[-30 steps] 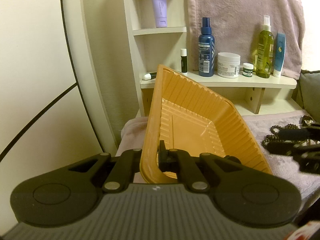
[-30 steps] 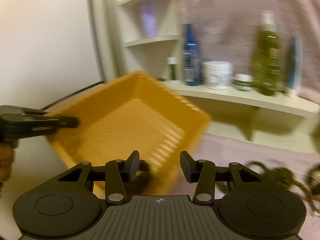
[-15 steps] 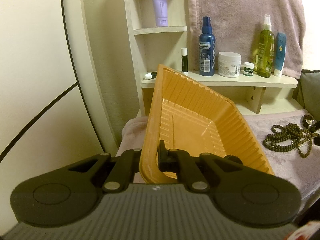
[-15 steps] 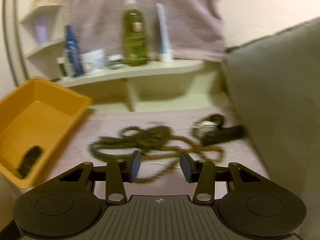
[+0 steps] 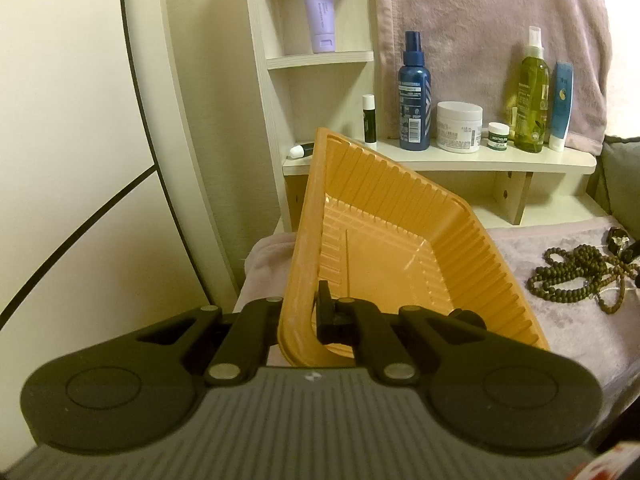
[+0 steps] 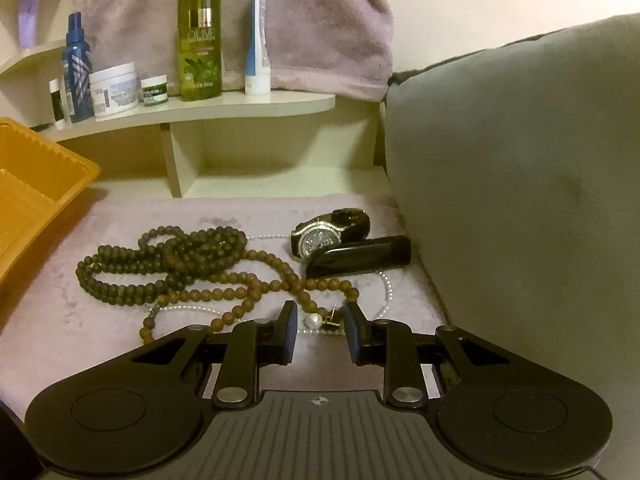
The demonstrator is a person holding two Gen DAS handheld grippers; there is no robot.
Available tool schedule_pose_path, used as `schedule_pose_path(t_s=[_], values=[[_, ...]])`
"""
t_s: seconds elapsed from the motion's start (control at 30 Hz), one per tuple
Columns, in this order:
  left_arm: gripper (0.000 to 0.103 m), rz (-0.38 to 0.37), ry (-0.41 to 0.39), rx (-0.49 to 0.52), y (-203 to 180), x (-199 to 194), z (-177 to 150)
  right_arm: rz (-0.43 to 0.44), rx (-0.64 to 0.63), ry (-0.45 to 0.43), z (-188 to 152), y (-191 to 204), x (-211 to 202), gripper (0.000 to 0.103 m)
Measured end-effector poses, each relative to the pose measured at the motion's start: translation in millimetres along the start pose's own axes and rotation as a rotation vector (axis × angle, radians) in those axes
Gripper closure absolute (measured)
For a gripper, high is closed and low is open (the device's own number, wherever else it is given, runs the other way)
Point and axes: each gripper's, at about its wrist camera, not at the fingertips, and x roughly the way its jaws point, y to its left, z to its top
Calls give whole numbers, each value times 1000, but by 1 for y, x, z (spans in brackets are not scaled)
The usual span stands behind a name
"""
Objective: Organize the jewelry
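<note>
My left gripper (image 5: 301, 309) is shut on the near rim of the orange ribbed tray (image 5: 384, 248) and holds it tilted up off the lilac cloth. The tray's right corner (image 6: 36, 184) also shows in the right wrist view. My right gripper (image 6: 320, 312) hangs low over the jewelry with its jaws closing. A pearl earring (image 6: 313, 321) with a gold fitting lies between its fingertips, and the pads are not touching it. Beyond lie a tangled brown bead necklace (image 6: 180, 256), a thin pearl strand (image 6: 386, 284), a jewelled watch (image 6: 320, 236) and a black bar-shaped piece (image 6: 360, 256).
A grey cushion (image 6: 520, 180) rises close on the right of the jewelry. A cream shelf (image 6: 224, 106) behind carries several bottles and jars, with a lilac towel (image 6: 320, 24) hung above. The bead necklace (image 5: 576, 276) lies right of the tray.
My right gripper has swung from above the tray to the right and down over the jewelry, and its jaws have narrowed. The left gripper and the tray have stayed put.
</note>
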Motion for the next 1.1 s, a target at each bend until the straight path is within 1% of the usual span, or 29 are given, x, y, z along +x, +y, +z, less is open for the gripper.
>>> schedule_pose_path(t_s=[0.17,0.2,0.23,0.33,0.47,0.63,0.77,0.83,0.97,1.1], values=[[99,1,0,1,0,0,0,1,16,5,-1,-1,4,76],[99,2,0,2,0,0,0,1,17,5,0,-1,4,79],[99,2,0,1,0,0,-1,4,19,5,0,-1,3,86],[99,1,0,2,0,0,-1,5,20,7,0,-2,3,86],[99,2,0,2,0,0,-1,-2,10,-18,2,2,-4,86],[99,1,-1,1,0,0,0,36,-6,-56,12,13,-18,86],[99,0,-1,0,0,1,-1,137,-25,-88,26,33,-31,86],[99,-1,-1,0,0,1,-1,211,-37,-98,33,48,-37,86],[99,-1,-3,-3,0,1,-1,369,-78,-94,42,86,-44,86],[99,-3,-3,-4,0,1,-1,480,-131,-86,46,121,-47,86]])
